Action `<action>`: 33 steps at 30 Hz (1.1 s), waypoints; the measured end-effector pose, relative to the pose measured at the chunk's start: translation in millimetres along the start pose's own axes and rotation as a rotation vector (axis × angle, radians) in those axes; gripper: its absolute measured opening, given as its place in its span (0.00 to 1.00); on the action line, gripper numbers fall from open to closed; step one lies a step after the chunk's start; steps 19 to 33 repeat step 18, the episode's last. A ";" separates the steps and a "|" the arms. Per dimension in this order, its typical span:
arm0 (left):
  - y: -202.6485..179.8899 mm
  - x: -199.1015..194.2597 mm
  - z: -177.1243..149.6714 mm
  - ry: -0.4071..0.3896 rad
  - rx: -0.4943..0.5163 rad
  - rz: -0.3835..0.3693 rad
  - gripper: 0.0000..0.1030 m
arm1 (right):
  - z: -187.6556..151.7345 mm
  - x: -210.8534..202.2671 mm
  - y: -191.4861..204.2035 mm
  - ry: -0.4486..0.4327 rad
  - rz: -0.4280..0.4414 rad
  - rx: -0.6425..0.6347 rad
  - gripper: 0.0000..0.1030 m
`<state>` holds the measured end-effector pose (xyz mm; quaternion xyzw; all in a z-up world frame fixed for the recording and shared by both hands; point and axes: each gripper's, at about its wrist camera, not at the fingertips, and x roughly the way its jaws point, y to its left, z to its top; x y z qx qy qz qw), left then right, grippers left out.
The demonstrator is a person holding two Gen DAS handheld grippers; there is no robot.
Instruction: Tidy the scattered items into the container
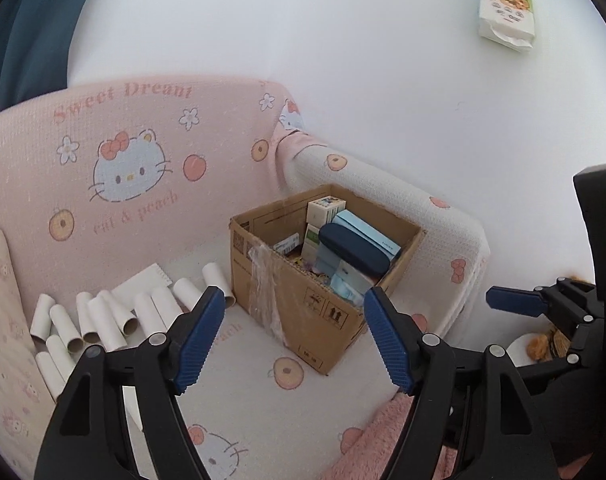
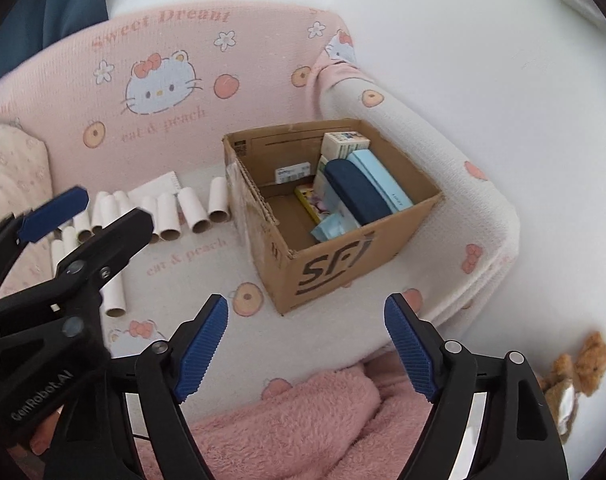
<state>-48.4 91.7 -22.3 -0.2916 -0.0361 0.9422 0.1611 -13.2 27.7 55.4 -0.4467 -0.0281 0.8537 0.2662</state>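
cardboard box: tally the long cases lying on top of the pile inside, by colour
navy case: 1
light blue case: 1
total: 2

Home bedroom: child's padded bed bumper (image 1: pixel 123 168) with cartoon cat print, fluffy pink blanket (image 2: pixel 303 420), teddy bear (image 2: pixel 583 368), white wall (image 1: pixel 383 60).

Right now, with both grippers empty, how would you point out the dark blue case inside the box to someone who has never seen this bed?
Start at the pink cat-and-peach bumper, then drop to the open cardboard box in the padded corner. Among the things stacked along its right side, the dark blue case lies slanted on top, beside a pale blue box. It alone is dark, long and round-ended; its neighbours are pale, square-cornered cartons.
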 end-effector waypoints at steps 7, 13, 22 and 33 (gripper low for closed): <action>-5.6 -6.1 6.4 -0.020 0.038 0.051 0.76 | 2.0 -7.5 -6.7 -0.026 -0.031 0.022 0.83; -8.3 -8.7 8.6 -0.019 0.040 0.047 0.77 | 0.9 -11.0 -14.2 -0.034 -0.034 0.051 0.85; -11.7 -12.5 10.5 -0.023 0.043 0.045 0.77 | -1.4 -15.5 -16.6 -0.042 -0.035 0.058 0.85; -11.7 -12.5 10.5 -0.023 0.043 0.045 0.77 | -1.4 -15.5 -16.6 -0.042 -0.035 0.058 0.85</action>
